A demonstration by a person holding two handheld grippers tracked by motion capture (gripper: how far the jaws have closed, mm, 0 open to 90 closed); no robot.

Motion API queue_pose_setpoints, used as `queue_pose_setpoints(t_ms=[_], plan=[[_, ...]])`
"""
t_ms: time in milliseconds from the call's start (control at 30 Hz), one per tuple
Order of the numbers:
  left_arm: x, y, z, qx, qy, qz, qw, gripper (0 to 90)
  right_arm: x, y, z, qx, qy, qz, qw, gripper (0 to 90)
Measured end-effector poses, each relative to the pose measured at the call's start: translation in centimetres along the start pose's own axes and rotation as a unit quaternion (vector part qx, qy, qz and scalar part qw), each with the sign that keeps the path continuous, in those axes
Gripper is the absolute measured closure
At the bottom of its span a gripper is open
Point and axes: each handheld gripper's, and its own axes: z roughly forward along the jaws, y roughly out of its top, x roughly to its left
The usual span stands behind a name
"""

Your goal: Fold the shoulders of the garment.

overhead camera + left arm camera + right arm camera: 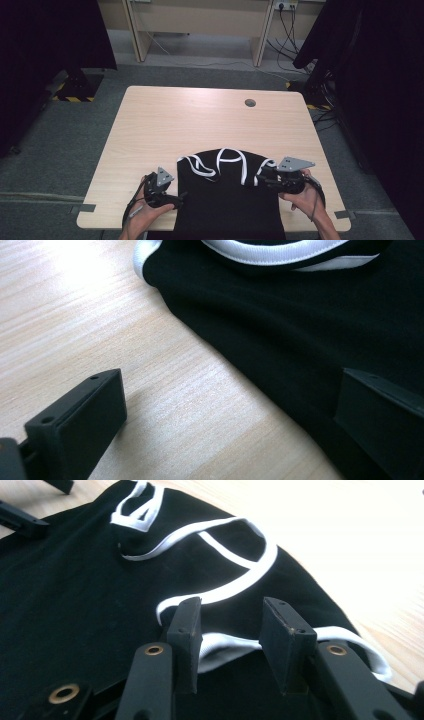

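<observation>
Wooden table (165,125), black garment (225,200), both grippers parted at its edges

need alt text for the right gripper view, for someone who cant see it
The right claw, jaws open, hovers over the white-trimmed edge of a black fabric garment with white banded straps. The garment lies on a light wooden table, its white bands looping across the cloth beyond the jaws.

The table (150,130) is seen from above, looking forward; both gripper views are held low and close, the garment (227,205) shared by all.
</observation>
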Motion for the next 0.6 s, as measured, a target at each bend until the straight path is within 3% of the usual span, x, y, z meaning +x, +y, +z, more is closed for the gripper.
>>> queue_pose_setpoints(t_ms=[333, 467, 600], plan=[[0.0, 0.0, 0.0, 0.000, 0.000, 0.000, 1.0000, 0.0, -1.7, -0.4, 1.3, 0.013, -0.021, 0.042, 0.9988, 55.3], [0.0, 0.0, 0.0, 0.000, 0.000, 0.000, 1.0000, 0.0, -3.1, -0.5, 2.9, 0.036, -0.047, 0.057, 0.9966, 53.0], [0.0, 0.0, 0.0, 0.000, 0.000, 0.000, 1.0000, 0.0, -3.8, -0.9, 3.8, 0.054, -0.058, 0.058, 0.9952, 51.4]])
